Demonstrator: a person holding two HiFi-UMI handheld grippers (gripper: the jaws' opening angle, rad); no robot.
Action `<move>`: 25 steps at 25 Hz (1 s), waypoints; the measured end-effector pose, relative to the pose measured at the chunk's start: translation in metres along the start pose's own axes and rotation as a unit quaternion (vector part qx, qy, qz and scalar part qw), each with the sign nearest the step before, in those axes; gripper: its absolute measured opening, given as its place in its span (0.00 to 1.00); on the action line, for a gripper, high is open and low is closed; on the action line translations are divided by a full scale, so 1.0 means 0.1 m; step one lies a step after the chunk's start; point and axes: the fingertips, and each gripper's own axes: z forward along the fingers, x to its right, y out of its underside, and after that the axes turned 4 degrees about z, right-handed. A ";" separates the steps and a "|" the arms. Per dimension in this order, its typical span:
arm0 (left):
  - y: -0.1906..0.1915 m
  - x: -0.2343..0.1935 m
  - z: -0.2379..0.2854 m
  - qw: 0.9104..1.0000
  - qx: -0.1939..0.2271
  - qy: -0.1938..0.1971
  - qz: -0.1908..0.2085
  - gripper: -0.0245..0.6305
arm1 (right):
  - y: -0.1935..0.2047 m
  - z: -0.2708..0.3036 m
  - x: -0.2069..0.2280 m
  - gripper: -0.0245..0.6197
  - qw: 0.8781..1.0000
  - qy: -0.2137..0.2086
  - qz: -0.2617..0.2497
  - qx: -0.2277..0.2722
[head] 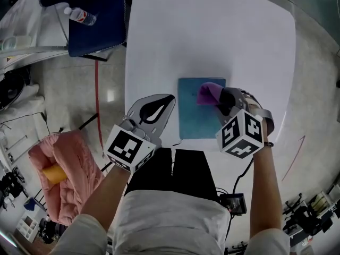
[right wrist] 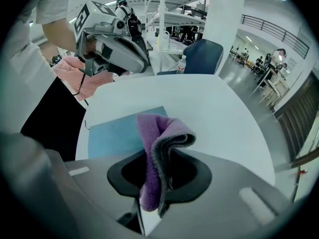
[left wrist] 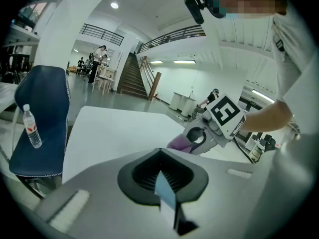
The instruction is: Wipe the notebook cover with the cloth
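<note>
Cloth [head: 206, 94] pinched in right tool [head: 219, 99], over notebook [head: 192, 120]; left tool [head: 170, 100] closed, empty, beside it

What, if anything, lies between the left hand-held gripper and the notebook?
Nothing. In the head view, only a narrow strip of bare white table shows between the left hand-held gripper and the notebook.

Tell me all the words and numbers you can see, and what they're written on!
No text here can be read.
Water bottle label: red print, too small to read.
Marker cubes: black-and-white square patterns only, no words or numbers.
Notebook cover: plain blue, no writing shows.
Purple cloth: no writing shows.
</note>
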 end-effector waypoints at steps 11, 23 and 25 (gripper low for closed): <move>-0.02 -0.13 0.03 1.000 0.002 -0.023 -0.016 0.04 | -0.03 0.18 0.31 0.20 0.998 0.013 -0.053 -0.006; 0.02 -0.16 0.06 0.999 0.004 -0.029 -0.026 0.04 | 0.00 0.31 0.26 0.21 0.998 -0.001 -0.054 -0.017; 0.00 -0.14 0.07 0.999 0.006 -0.028 -0.026 0.04 | 0.00 0.30 0.25 0.21 0.999 0.000 -0.048 -0.017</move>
